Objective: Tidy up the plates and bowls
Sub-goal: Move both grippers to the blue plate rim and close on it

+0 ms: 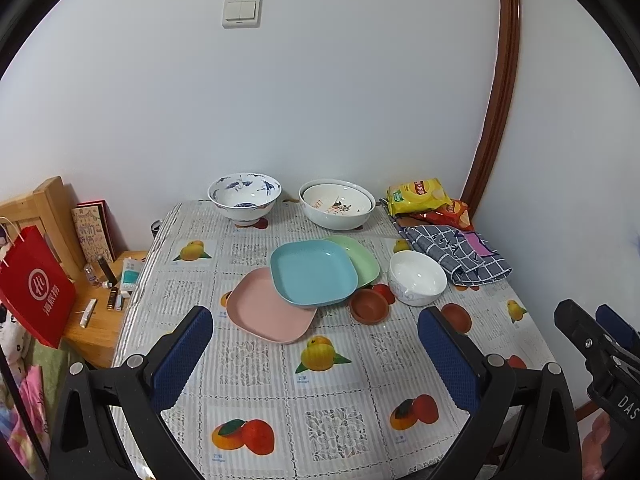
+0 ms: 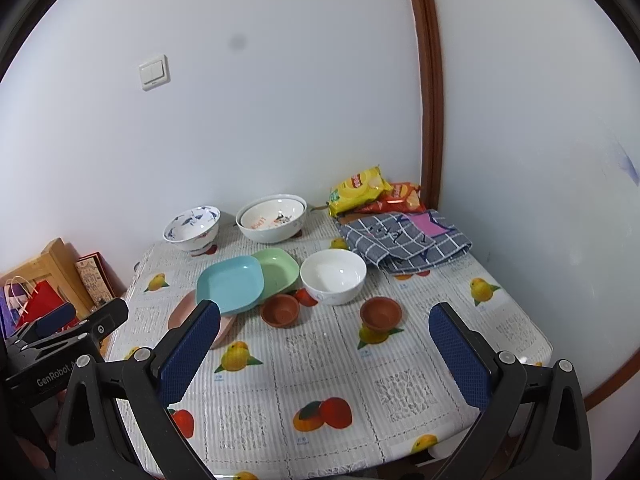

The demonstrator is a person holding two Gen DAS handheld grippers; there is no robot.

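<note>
Plates (image 1: 313,272), blue on pink and green, overlap loosely mid-surface (image 1: 280,400), unsorted, with bowls (image 1: 417,277) scattered around them. Left gripper (image 1: 316,354) and right gripper (image 2: 325,354) hover nearer, fingers (image 2: 188,356) spread, holding nothing. From the right, a finger hides most of the pink plate (image 2: 180,314).

Overlapping plates (image 1: 313,272) (bowls (image 1: 417,277) scattered)

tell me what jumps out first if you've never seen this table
Three overlapping square plastic plates sit mid-table: the blue square plate on top, the pink square plate nearest, the green square plate behind. At the wall stand a blue-and-white patterned bowl and two nested white bowls. Both grippers hover open, holding nothing.
</note>
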